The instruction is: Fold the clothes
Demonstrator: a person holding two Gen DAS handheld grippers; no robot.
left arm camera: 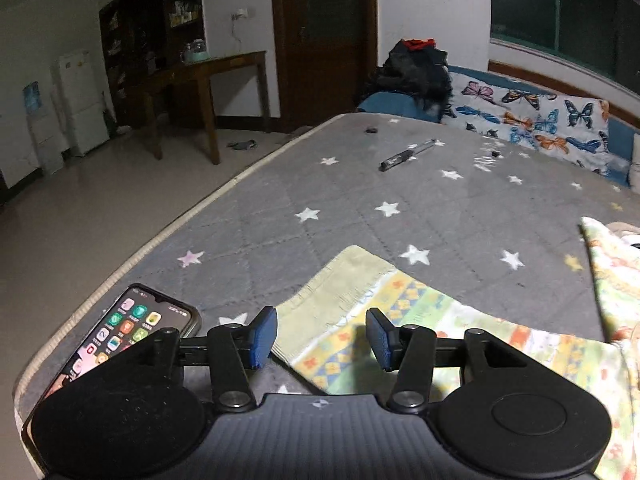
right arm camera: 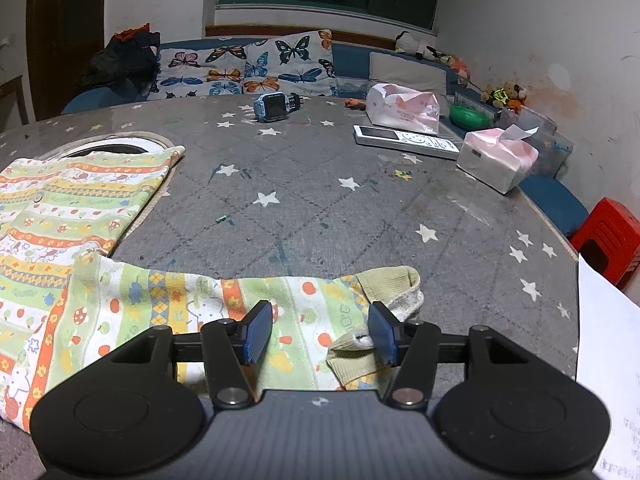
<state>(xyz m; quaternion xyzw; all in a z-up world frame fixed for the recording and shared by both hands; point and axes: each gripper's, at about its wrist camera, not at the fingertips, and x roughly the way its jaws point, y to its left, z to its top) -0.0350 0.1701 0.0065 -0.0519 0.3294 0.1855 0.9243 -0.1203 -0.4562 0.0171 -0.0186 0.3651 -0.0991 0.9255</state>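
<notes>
The grey quilted mat printed with white stars (right arm camera: 320, 208) covers the whole work surface, seen from both wrist cameras. On it lies the child's cotton garment in green, orange and yellow stripes with mushroom and flower prints (right arm camera: 72, 216), spread flat at the left of the right wrist view, its neckline pointing away from the camera. Its two sleeves reach out to either side: one ends in a ribbed pale green cuff (right arm camera: 390, 284) just ahead of the right gripper (right arm camera: 320, 334), the other in a similar ribbed cuff (left arm camera: 340, 280) ahead of the left gripper (left arm camera: 320, 336).

Behind the mat stands a butterfly-print cushion (right arm camera: 248, 66). Near the right edge a pink-and-white tissue pack (right arm camera: 496, 156) has a tissue standing out of its top, and a crumpled pink-and-white plastic bag (right arm camera: 404, 110) lies beyond a white remote control (right arm camera: 406, 140); what the bag holds cannot be told. A black smartphone with a lit screen (left arm camera: 128, 328) lies at the mat's left edge, partly under the left gripper's body. A blue smartwatch (right arm camera: 276, 106) and a black pen (left arm camera: 406, 155) lie farther out.

Both grippers point forward, low over the sleeves. The right one's blue pads are spread, the far pad touching the folded cuff edge. The left one's pads are also spread, straddling the sleeve edge without pinching it.
</notes>
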